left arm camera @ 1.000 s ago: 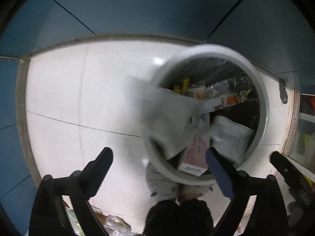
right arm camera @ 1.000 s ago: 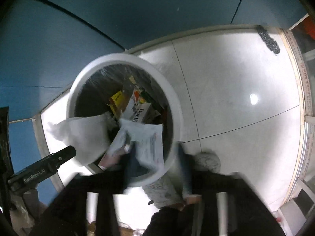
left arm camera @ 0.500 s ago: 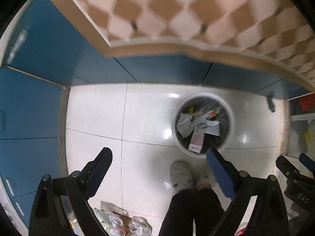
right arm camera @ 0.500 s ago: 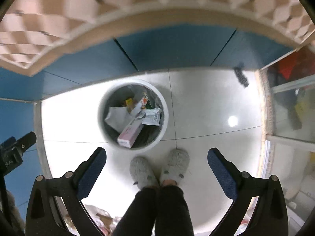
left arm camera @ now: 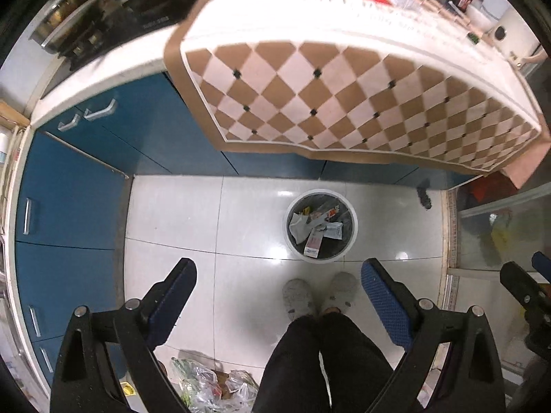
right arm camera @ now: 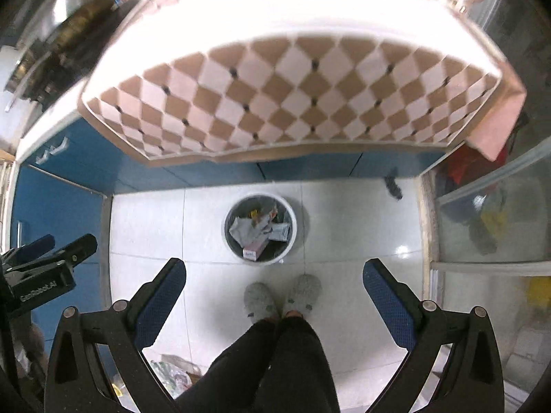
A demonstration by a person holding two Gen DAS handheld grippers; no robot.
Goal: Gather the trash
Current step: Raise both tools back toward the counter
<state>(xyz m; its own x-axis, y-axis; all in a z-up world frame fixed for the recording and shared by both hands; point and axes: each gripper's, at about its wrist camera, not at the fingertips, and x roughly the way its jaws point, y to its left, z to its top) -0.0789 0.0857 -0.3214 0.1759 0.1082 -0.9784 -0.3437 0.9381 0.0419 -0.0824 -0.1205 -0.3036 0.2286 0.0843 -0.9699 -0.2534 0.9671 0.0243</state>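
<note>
White floor (left arm camera: pixel 248 213) bears trash bin (left arm camera: pixel 320 224) far below both open, empty tongs (left arm camera: pixel 278 296).

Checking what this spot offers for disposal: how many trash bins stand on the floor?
1. The round white trash bin stands on the tiled floor before the blue cabinets, just ahead of the person's slippers. Others may be hidden out of frame.

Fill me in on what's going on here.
A person in dark trousers and grey slippers stands over a white bin on the tiled floor, holding a gripper in each hand. The left gripper and right gripper are both open and empty, pointing down from well above the bin. The bin holds paper, a pink box and wrappers. More packets lie on the checked tablecloth above, so there may be trash left to collect.
</note>
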